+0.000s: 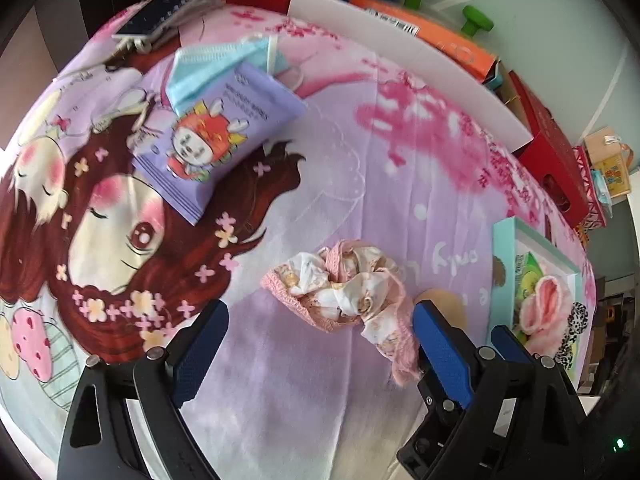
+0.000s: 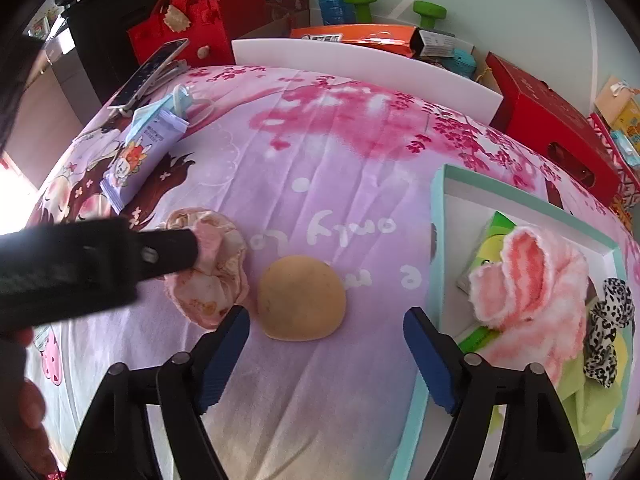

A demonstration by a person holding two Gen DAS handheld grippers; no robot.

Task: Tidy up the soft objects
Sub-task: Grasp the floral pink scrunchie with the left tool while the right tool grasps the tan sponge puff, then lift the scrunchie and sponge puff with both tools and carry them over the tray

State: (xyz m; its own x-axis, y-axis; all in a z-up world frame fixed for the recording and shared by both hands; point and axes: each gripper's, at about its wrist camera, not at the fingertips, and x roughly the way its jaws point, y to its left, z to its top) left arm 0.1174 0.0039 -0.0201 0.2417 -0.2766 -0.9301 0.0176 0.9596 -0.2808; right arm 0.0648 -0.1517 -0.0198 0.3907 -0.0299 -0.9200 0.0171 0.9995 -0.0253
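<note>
A crumpled pink and white cloth (image 1: 348,296) lies on the purple printed blanket (image 1: 360,160). My left gripper (image 1: 320,344) is open just in front of it, the cloth between and ahead of its fingers; its arm shows beside the cloth (image 2: 212,272) in the right wrist view. My right gripper (image 2: 326,344) is open and empty, just short of a tan round squishy bun (image 2: 300,298). A teal-rimmed tray (image 2: 438,208) on the right holds a fluffy pink sock (image 2: 532,280), a leopard scrunchie (image 2: 608,328) and green packs (image 2: 496,232).
A purple tissue pack (image 1: 216,136) with a blue face mask (image 1: 216,68) on it lies at the far left. A phone (image 1: 176,0), a white board (image 2: 360,64), red boxes (image 2: 552,120) and green dumbbells (image 2: 428,12) line the far edge.
</note>
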